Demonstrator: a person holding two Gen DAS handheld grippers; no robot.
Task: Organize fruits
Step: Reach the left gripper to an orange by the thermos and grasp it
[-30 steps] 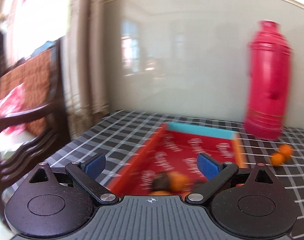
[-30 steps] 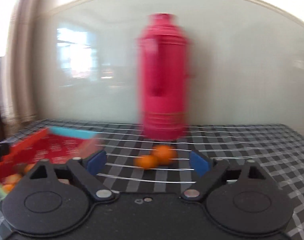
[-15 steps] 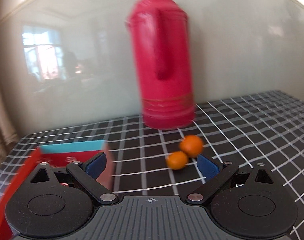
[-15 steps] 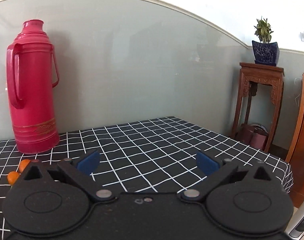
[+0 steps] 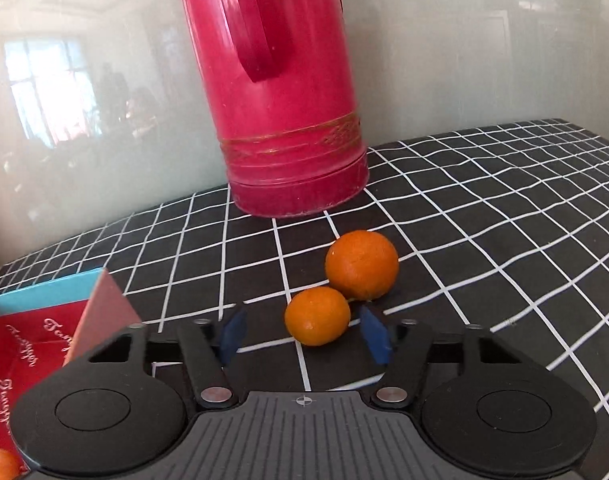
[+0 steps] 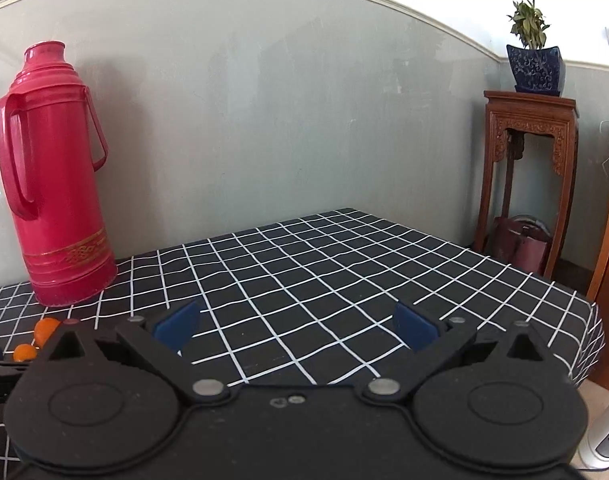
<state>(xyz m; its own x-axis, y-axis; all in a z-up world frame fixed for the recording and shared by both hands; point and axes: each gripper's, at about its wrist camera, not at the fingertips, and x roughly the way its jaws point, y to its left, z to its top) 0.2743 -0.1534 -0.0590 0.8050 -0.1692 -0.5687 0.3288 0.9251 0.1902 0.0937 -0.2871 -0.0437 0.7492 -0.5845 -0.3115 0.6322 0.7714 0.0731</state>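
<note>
The left gripper (image 5: 304, 330) has just been closing its 2 fingers (image 5: 232, 330) around the nearer of 2 oranges; the small orange (image 5: 317, 315) sits between the blue pads, with a clear gap on its left side and the right pad just beside or barely touching it, so the fingers are still apart and not clamped. The fruit is nearly round, with no long axis that can be made out; a pale dimple on its near lower face points toward the camera. The larger orange (image 5: 361, 265) rests just behind and to the right, touching the small one. Both lie on the black-and-white checked cloth of the bench (image 5: 484, 216), near the base of a tall red thermos flask (image 5: 288, 120) that stands upright at the far edge against the grey-green wall, its handle facing the camera.

At the near left stands a red box (image 5: 28, 344) with white script and a light blue rim. Only its corner shows, and 1 orange fruit (image 5: 0, 465) is visible inside it at the bottom left edge; the rest of its contents are hidden.

The right gripper (image 6: 296, 326) has its fingers wide apart with nothing between them, over bare checked cloth well to the right of the flask. At the far right a carved wooden stand (image 6: 528, 160) carries a blue potted plant (image 6: 535, 64).
</note>
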